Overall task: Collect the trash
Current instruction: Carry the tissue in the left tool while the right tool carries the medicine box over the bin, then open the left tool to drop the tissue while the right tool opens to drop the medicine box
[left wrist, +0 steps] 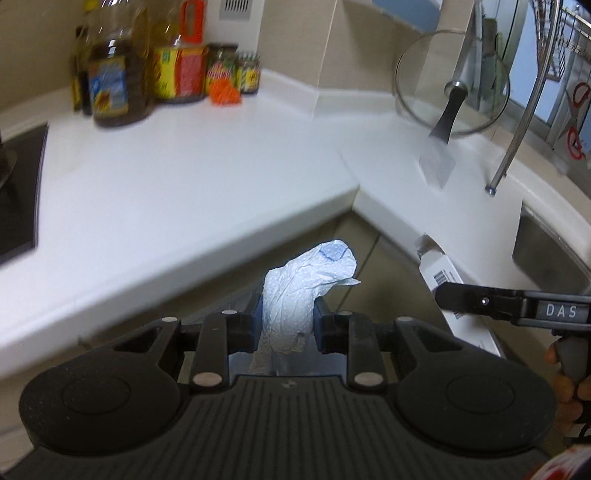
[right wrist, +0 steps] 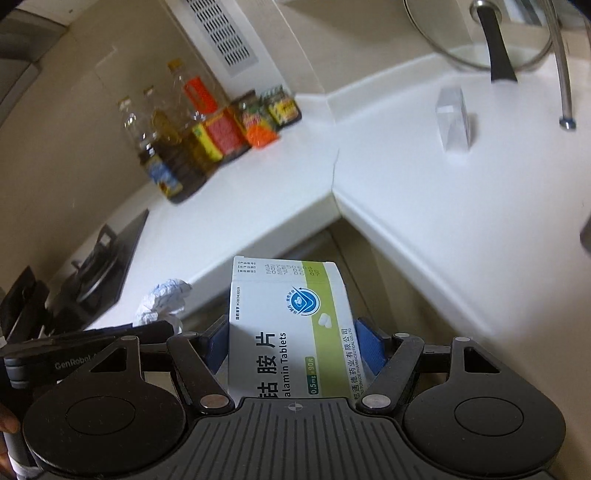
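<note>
My left gripper (left wrist: 286, 323) is shut on a crumpled pale blue paper towel (left wrist: 299, 288), held in front of the inner corner of the white counter (left wrist: 184, 192). My right gripper (right wrist: 291, 343) is shut on a white and green tablet box (right wrist: 288, 332), upright between its blue pads. In the left wrist view the box (left wrist: 439, 269) and the right gripper (left wrist: 443, 293) come in from the right edge. In the right wrist view the paper towel (right wrist: 164, 301) and the left gripper (right wrist: 162, 326) show at lower left. A small clear plastic piece (left wrist: 437, 162) (right wrist: 454, 122) lies on the counter near the faucet.
Oil bottles and jars (left wrist: 122, 85) (right wrist: 207, 136) stand at the counter's back by the wall. A glass pot lid (left wrist: 452, 81) (right wrist: 480, 33) leans at the back right, with a curved steel faucet (left wrist: 517, 122) (right wrist: 561, 74) beside it. A black stove (left wrist: 18, 192) (right wrist: 103, 258) sits left, a sink (left wrist: 546, 251) right.
</note>
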`<control>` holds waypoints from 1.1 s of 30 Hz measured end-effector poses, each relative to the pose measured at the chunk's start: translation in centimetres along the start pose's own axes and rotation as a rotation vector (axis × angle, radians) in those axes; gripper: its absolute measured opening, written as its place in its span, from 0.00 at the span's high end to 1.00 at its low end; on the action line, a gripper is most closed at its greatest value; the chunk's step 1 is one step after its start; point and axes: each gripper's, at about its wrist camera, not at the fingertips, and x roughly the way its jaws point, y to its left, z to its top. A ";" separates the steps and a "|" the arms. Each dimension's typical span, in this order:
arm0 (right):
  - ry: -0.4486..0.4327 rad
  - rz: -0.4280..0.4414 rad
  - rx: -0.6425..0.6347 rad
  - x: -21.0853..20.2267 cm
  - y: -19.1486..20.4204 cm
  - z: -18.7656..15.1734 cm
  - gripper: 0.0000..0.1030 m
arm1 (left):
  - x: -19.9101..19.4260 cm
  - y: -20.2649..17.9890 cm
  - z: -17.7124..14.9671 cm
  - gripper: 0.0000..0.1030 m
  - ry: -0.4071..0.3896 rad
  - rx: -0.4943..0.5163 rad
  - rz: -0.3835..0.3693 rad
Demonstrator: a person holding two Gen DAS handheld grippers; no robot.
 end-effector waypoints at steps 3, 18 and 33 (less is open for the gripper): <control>0.029 -0.007 0.016 0.4 -0.2 -1.5 0.31 | 0.2 -0.1 -1.7 0.76 0.038 -0.005 0.015; 0.148 -0.086 0.138 7.1 -2.8 -7.5 0.31 | 7.5 1.7 -6.8 0.76 0.224 -0.073 0.003; 0.110 -0.179 0.245 11.8 -5.9 -8.8 0.31 | 15.9 3.1 -8.5 0.74 0.334 -0.065 -0.013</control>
